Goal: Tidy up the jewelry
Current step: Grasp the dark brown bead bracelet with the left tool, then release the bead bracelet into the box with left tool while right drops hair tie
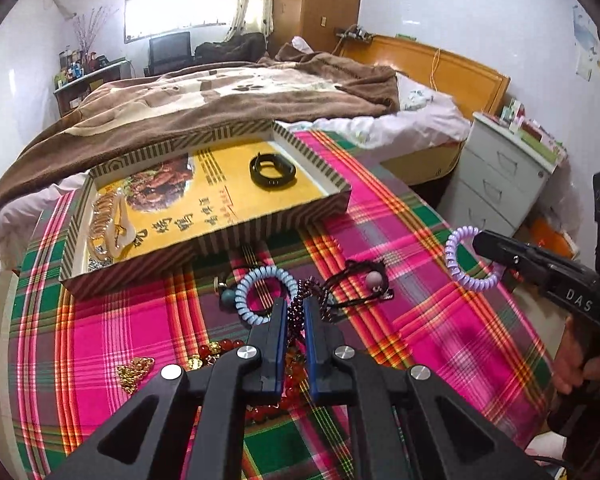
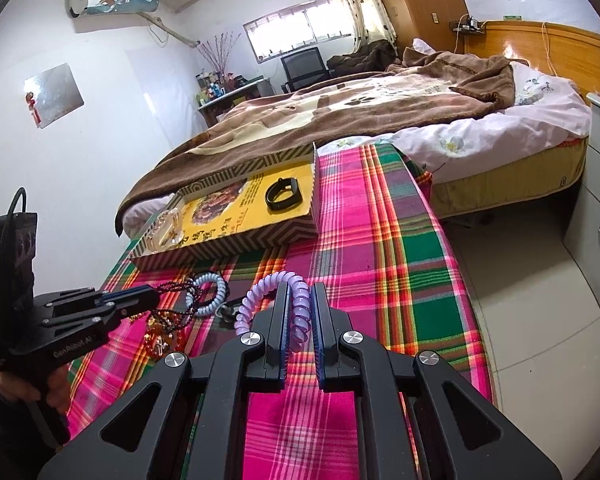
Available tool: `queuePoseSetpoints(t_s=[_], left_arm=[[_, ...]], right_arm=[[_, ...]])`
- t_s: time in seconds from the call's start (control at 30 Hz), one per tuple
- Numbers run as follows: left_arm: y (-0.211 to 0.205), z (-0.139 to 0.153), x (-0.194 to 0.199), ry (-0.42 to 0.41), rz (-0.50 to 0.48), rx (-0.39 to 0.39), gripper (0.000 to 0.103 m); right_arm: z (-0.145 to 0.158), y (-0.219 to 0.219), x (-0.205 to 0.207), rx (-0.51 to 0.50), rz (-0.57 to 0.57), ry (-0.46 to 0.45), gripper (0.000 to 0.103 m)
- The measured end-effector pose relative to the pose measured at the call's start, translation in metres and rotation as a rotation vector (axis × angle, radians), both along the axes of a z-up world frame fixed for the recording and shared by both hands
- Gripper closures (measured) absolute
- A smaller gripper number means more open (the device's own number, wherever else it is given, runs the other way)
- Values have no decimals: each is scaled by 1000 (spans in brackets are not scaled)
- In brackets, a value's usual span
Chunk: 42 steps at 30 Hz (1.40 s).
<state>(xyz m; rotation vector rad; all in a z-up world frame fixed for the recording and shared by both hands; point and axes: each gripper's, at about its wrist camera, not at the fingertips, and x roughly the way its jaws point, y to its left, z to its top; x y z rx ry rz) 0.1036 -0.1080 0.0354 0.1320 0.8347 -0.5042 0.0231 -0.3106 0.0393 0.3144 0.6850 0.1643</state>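
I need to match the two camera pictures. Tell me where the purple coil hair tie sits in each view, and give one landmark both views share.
Left wrist view: the purple coil hair tie is at the right, hanging from the right gripper above the plaid cloth.
Right wrist view: the hair tie is at lower centre, pinched between that gripper's fingers.
Shared landmark: the black band lying in the striped box.

Bright daylight from the blown-out rectangular window (image 1: 176, 10), glare on the glossy orange wooden headboard (image 2: 548, 46), strong fisheye bending and dark vignette at corners, sharp focus throughout
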Motion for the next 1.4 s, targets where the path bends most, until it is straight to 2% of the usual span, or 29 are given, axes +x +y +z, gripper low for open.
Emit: queuePoseSetpoints(t_s=[0.2,0.33,0.53,0.7,0.9,1.03,1.13,1.27,1.4], left_arm=[[13,21,4,-38,32,-26,95],[27,36,21,-59,60,-53,95],[49,54,62,-90,123,-61,95],[62,57,98,-100,149,-62,95],[75,43,154,-46,208,-91,95],[77,27,188,-9,226,-88,95],[75,14,210,21,230,-77,95],[68,-3,235,54,237,-61,95],[65,-16,254,89,248,-72,95]], right_arm=[[19,3,6,-16,4,-30,93],[34,8,21,-36,15,-53,93],[45,23,61,-49,42,-66,93],[43,40,113,-62,68,-46,93],[31,58,182,-76,91,12,93],[16,62,226,-71,90,65,93],[1,65,260,-108,90,117,93],[-17,60,290,-100,97,184,93],[-31,60,313,-139,103,228,93]])
